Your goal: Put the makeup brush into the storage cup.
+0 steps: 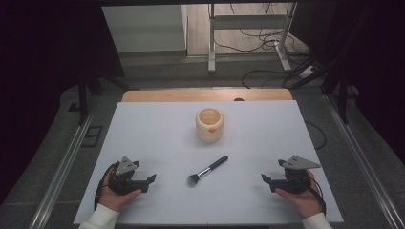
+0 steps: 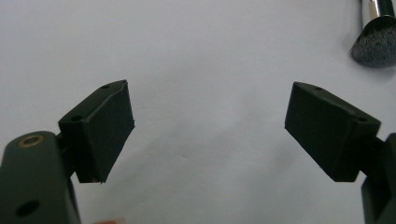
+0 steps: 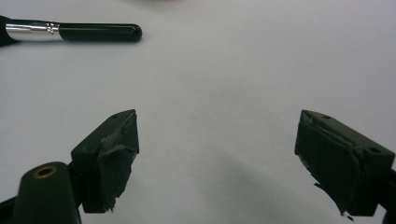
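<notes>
A makeup brush (image 1: 208,170) with a black handle, silver ferrule and dark bristles lies flat in the middle of the white table (image 1: 157,138). Behind it stands a cream-coloured cup (image 1: 209,124) with an orange mark on its front. My left gripper (image 1: 151,180) rests near the front left of the table, open and empty, pointing right toward the brush. Its own view catches the bristles of the brush (image 2: 375,44) at the top right. My right gripper (image 1: 265,180) rests at the front right, open and empty, pointing left. The brush handle (image 3: 98,32) lies ahead of it at the upper left.
A wooden strip (image 1: 205,95) borders the table's far edge. Beyond it are a metal desk frame (image 1: 248,33) and loose cables (image 1: 267,52) on the floor. Metal rails (image 1: 62,167) run along both sides of the table.
</notes>
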Demonstrator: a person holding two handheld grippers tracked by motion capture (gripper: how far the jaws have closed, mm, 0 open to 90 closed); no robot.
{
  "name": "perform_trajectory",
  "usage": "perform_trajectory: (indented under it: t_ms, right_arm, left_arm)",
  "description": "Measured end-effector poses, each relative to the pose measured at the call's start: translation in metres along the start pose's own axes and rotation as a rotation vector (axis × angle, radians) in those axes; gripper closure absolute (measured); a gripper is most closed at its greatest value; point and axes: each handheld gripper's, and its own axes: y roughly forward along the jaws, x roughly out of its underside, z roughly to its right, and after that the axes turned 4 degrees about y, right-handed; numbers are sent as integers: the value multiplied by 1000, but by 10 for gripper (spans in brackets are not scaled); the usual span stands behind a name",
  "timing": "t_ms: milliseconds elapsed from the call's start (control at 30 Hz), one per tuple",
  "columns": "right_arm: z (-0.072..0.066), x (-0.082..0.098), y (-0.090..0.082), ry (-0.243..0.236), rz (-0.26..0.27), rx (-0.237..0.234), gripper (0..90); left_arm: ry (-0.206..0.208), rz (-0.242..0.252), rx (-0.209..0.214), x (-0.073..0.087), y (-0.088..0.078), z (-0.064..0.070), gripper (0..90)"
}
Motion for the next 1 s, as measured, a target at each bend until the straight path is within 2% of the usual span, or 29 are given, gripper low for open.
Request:
perform_trajectory:
  t_ms: [267,433,567,733,1000]
  right_arm:
    - [3,-1,3,-4,-9,1,139]
    - [5,-5,6,-11,-13,-27,138]
    - [4,-6,6,-15,-25,-34,103]
    - [2,-11,6,-46,-30,-43,101]
    - [-4,-19,8,-94,-29,-59,114]
  left_arm:
    - [-8,-8,10,2,0,-1,150]
    - [2,-11,16,4,-3,-1,146]
    - [0,-7,18,3,-6,0,145]
    - [13,-6,16,6,-11,1,145]
    - [10,-9,10,9,-16,6,147]
